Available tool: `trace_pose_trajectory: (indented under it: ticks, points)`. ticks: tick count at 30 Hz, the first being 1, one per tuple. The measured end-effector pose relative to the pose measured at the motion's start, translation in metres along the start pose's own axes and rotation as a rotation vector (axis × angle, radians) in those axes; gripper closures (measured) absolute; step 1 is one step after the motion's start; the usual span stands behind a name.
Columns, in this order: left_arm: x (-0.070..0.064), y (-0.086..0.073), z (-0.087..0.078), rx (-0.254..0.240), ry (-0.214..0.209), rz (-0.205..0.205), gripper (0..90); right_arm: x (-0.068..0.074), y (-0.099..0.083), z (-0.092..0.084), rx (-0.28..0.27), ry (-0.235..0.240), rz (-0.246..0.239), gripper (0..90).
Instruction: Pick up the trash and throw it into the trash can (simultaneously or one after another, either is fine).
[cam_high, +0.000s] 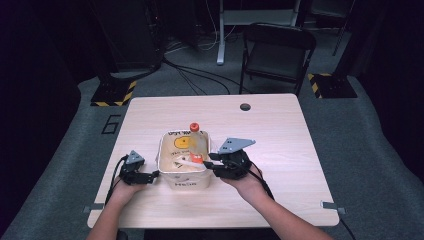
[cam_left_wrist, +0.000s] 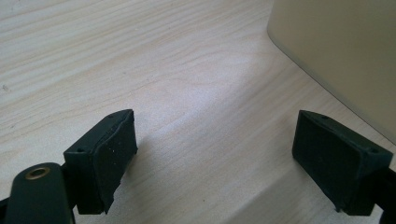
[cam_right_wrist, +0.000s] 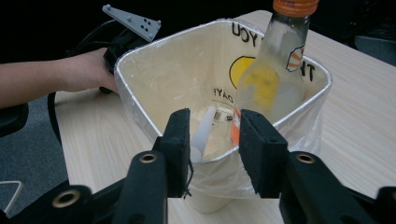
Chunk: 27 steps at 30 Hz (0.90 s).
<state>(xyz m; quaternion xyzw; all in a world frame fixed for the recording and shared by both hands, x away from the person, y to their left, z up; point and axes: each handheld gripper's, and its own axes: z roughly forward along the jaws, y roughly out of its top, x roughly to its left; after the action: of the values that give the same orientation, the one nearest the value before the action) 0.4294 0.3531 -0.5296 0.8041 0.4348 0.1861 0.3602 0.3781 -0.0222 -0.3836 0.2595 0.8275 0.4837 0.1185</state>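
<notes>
So the right gripper (cam_right_wrist: 215, 149) is parked at the near rim of a small cream bin (cam_high: 184, 180) lined with a clear plastic bag (cam_right_wrist: 299, 135); its jaws stand partly open, a narrowish gap, and the bin's lined rim sits right in that gap; can't honestly tell whether the pads are touching the liner or just straddling it, but they don't look pressed onto anything. Just beyond the jaws, inside the bin, there's a white plastic utensil (cam_right_wrist: 204, 132), looks like a spoon, leaning down toward the bottom; just past the other jaw is a clear bottle (cam_right_wrist: 273, 74) with an orange cap (cam_right_wrist: 296, 5) standing tilted against the far wall, cap poking above the rim. The bin has a yellow face and black lettering printed on the inside wall behind the bottle.

Left gripper (cam_left_wrist: 215, 154) is the easy one; jaws wide apart with nothing between them but bare desk (cam_left_wrist: 140, 70); the beige outer wall of the bin is off beyond one jaw, near but not touching. From the high view the left gripper (cam_high: 134, 170) rests on the desk just beside the bin's side, and the right gripper (cam_high: 231, 162) is up against the opposite side, so the bin sits between the two. The left hand (cam_right_wrist: 86, 70) holding its gripper shows behind the bin in the right gripper view.
</notes>
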Motion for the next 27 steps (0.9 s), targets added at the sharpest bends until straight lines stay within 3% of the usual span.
trace_pose_trajectory:
  ticks: [2, 12, 27]
  points:
    - [0.0, 0.0, 0.0, 0.0, 0.0, 0.0, 13.6, -0.001, 0.0, -0.002, -0.01, -0.005, -0.012, 60.0]
    - [0.0, 0.0, 0.0, 0.001, -0.001, -0.001, 13.6, -0.015, -0.001, -0.021, -0.048, -0.051, 0.022, 49.7]
    - [0.0, 0.0, 0.0, 0.0, 0.0, 0.005, 13.6, -0.041, -0.015, -0.039, -0.055, -0.124, 0.071, 48.9]
